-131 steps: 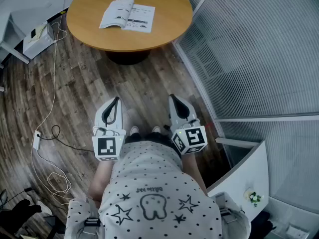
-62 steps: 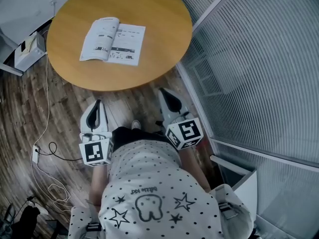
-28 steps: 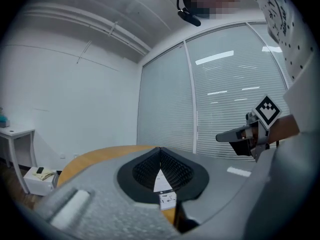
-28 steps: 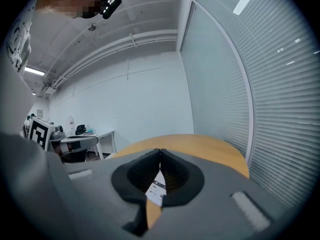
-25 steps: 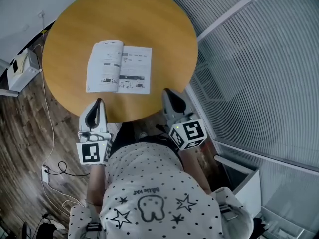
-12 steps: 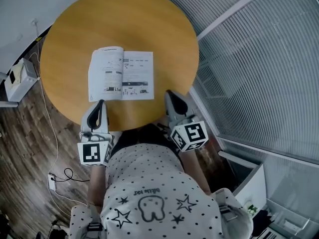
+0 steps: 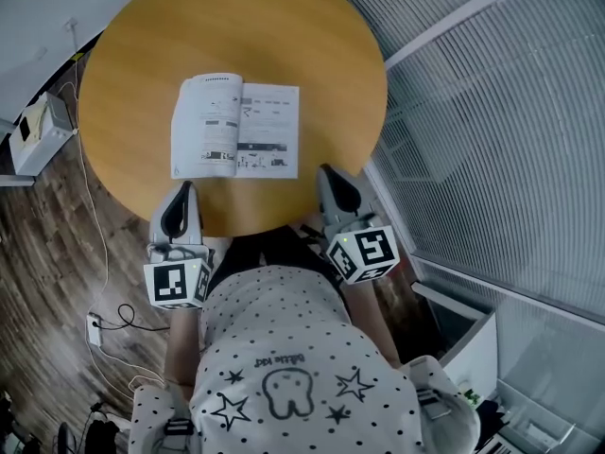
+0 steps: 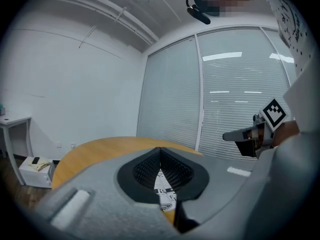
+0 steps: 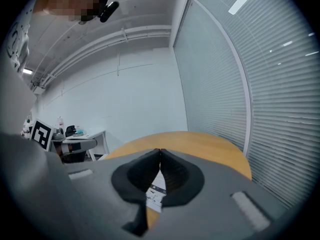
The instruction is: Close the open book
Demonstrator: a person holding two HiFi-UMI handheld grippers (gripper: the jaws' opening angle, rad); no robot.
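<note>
An open book with printed white pages lies flat on the round wooden table, nearer the front edge. My left gripper is shut and empty, with its tips at the table's near edge, just below the book's left page. My right gripper is also shut and empty, at the edge just right of the book's lower right corner. In the left gripper view the jaws meet, and the book shows under them. The right gripper view has its jaws shut over a strip of the book.
A glass wall with blinds runs close along the table's right side. A white box and cables lie on the wood floor at the left. A white desk stands by the far wall.
Over the earlier frames the person walked up to the table, so the book and table came closer. In the last second the left gripper edged forward to the table's edge. Both stayed shut.
</note>
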